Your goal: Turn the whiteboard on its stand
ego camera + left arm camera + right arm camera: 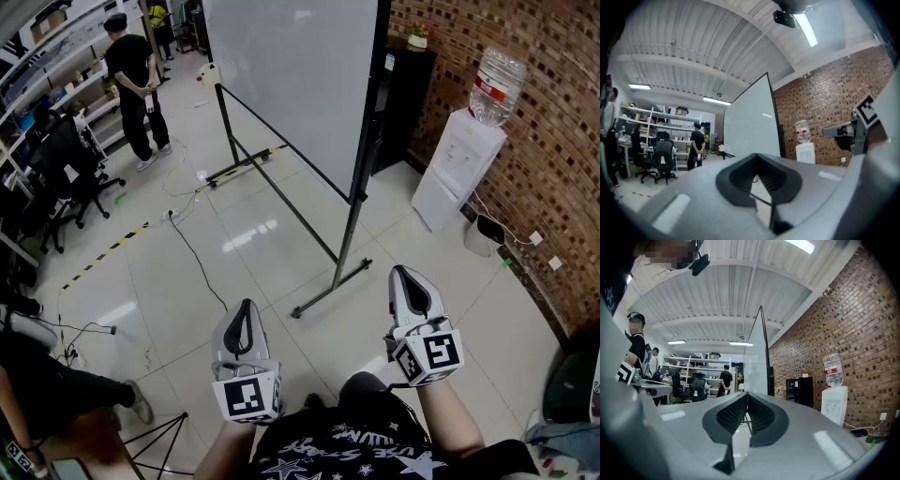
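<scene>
The whiteboard [291, 75] stands upright on a black stand [343, 246] with floor feet, a couple of steps ahead of me. Its near edge faces me. Both grippers are held low in front of my body, well short of the board and touching nothing. My left gripper [246, 307] is shut with nothing in it. My right gripper [402, 274] is also shut and empty. The left gripper view shows the shut left gripper [756, 157] below the board's white face [750, 122]. In the right gripper view, the right gripper [747, 394] lines up with the board's thin edge [759, 362].
A brick wall [525, 141] runs along the right, with a water dispenser [457, 169] and a black cabinet [403, 94] against it. A person [136, 84] stands at the far left near office chairs [70, 173] and shelves. A cable [192, 246] and striped tape [103, 253] cross the tiled floor.
</scene>
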`<action>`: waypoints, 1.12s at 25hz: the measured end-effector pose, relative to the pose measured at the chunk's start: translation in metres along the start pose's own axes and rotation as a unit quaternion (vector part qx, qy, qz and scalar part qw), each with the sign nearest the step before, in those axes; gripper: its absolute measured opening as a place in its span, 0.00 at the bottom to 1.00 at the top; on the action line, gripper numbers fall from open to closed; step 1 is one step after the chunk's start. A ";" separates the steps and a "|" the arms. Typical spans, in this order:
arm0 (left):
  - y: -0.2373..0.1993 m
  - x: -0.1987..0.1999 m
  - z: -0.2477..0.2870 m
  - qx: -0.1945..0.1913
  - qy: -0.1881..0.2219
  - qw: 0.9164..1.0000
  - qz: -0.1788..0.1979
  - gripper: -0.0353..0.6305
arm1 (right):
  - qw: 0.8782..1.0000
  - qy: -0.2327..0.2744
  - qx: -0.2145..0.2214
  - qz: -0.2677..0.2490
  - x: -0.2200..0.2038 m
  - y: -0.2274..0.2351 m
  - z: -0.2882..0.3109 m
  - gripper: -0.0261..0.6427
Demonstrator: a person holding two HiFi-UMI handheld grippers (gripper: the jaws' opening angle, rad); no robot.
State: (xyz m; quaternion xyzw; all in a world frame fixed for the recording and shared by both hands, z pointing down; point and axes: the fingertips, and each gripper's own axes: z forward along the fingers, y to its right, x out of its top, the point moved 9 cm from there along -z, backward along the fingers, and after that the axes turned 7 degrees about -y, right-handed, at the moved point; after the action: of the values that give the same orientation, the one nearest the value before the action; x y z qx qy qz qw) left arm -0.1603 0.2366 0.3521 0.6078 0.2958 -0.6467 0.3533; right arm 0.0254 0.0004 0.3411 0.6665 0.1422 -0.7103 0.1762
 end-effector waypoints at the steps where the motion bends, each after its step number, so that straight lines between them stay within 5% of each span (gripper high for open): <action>1: -0.001 -0.003 0.004 -0.003 -0.003 1.000 0.004 0.06 | 1.000 -0.002 -0.001 0.000 -0.002 0.003 0.006 0.05; 13: 0.007 0.004 0.098 0.021 -0.010 1.000 0.021 0.06 | 1.000 0.000 -0.001 0.008 -0.009 0.074 0.112 0.10; 22: 0.019 0.036 0.185 0.046 -0.003 0.999 0.029 0.06 | 0.996 -0.031 0.081 -0.015 -0.003 0.098 0.205 0.41; 28: 0.030 0.036 0.215 0.054 -0.014 0.998 0.031 0.06 | 0.992 -0.046 0.117 -0.010 0.000 0.104 0.251 0.49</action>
State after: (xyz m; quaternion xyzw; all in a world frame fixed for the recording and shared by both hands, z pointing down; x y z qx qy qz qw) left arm -0.2601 0.0407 0.3367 0.6258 0.2367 -0.6587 0.3442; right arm -0.1534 -0.2027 0.3620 0.6475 0.0564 -0.7539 0.0957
